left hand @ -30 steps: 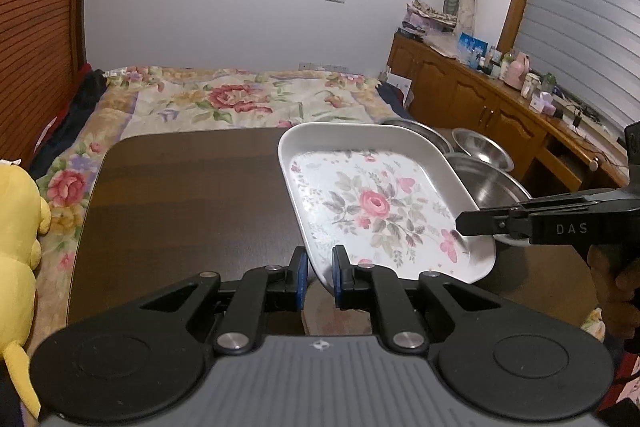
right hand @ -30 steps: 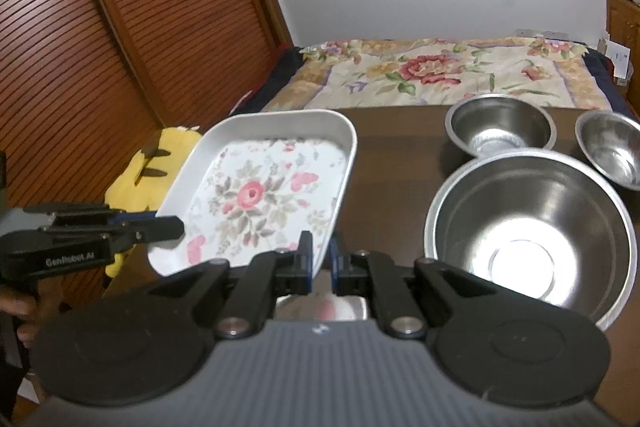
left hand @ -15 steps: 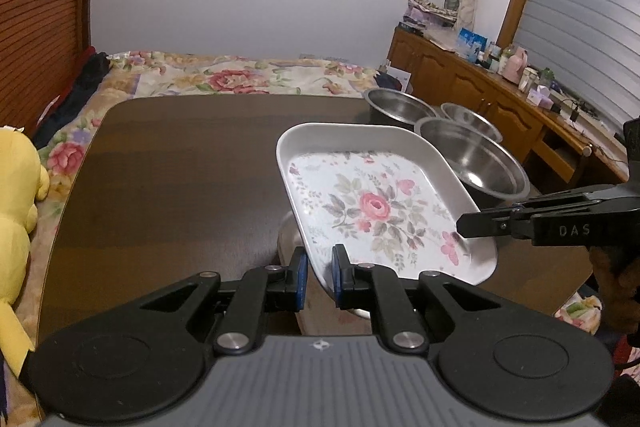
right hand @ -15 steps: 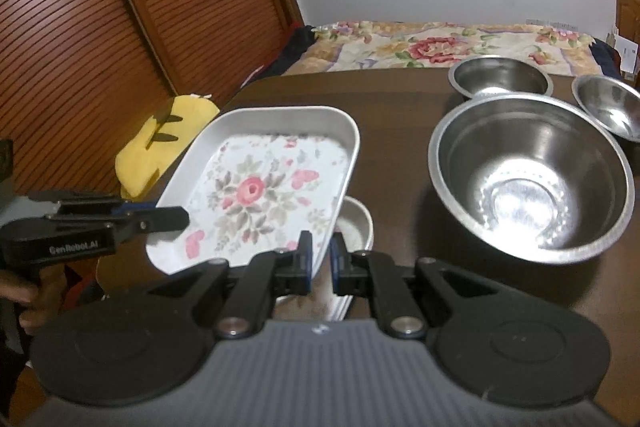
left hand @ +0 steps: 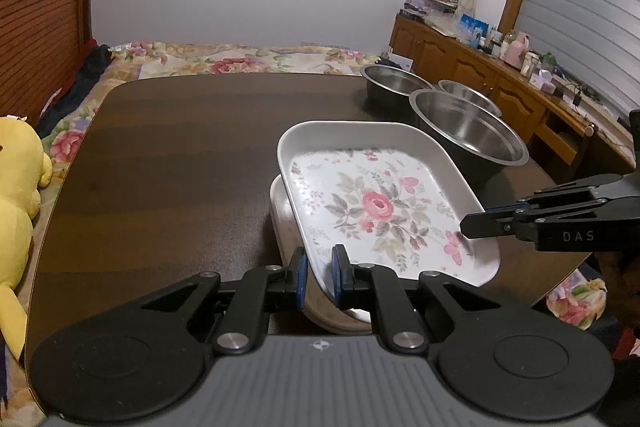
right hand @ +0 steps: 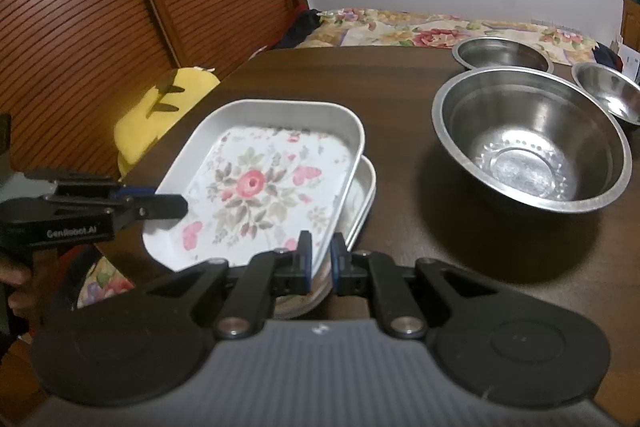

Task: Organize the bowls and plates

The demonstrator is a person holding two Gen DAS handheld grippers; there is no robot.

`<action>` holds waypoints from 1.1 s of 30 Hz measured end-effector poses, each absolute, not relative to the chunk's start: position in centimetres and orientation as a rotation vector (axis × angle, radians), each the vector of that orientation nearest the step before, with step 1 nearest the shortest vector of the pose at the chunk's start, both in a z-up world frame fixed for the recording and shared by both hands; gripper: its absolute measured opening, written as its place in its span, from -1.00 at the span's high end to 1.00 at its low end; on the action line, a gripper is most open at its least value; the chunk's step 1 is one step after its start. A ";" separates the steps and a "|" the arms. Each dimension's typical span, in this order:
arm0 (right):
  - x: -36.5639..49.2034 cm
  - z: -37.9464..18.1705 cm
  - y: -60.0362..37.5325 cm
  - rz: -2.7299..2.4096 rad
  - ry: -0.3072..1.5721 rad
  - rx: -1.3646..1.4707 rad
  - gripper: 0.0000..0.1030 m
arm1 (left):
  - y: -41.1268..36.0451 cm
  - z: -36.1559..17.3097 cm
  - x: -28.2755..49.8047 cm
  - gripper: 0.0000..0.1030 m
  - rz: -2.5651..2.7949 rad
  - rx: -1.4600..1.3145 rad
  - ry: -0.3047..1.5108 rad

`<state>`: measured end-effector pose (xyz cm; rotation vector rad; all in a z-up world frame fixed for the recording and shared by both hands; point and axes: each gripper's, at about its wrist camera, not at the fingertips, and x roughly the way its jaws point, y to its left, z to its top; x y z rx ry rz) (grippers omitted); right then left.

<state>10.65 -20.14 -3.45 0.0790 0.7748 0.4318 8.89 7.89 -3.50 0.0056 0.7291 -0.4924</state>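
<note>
Plush yellow toy [left hand: 16, 203] sits at the far left, just off the edge of a dark wooden table [left hand: 172, 163], with a flower-patterned bed [left hand: 224, 61] beyond the table's far end and slatted wooden doors [right hand: 80, 7] on that side of the room.

Moving right, the left tool [left hand: 319, 273] has its two blue-padded fingers closed narrowly on the near rim of a white rectangular plate with a pink rose pattern [left hand: 384, 203]. The plate is tilted, its near edge raised, and it hangs partly over a second, similar plate [left hand: 280, 215] that lies flat on the table beneath it. Whether the two plates touch cannot be told.

On the plate's other side, the right tool [right hand: 320, 255] grips the opposite rim in the same way, fingers almost closed with only the plate's edge between them. So both tools hold the same floral plate, one on each side, near the table's front edge.

Further right stand three stainless steel bowls. The large bowl [right hand: 528, 147] is nearest, just beside the plates. Behind it sits a medium bowl [right hand: 502, 53], and to the right of that a small bowl [right hand: 608, 95], partly cut off by the frame in the right wrist view.

At the far right of the room, a wooden sideboard [left hand: 480, 67] runs along the wall, cluttered with small items too blurred to name.
</note>
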 end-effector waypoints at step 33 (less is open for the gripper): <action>10.6 -4.1 -19.0 0.424 0.741 0.033 0.71 | 6.7 -4.7 9.3 0.73 -0.391 0.133 0.699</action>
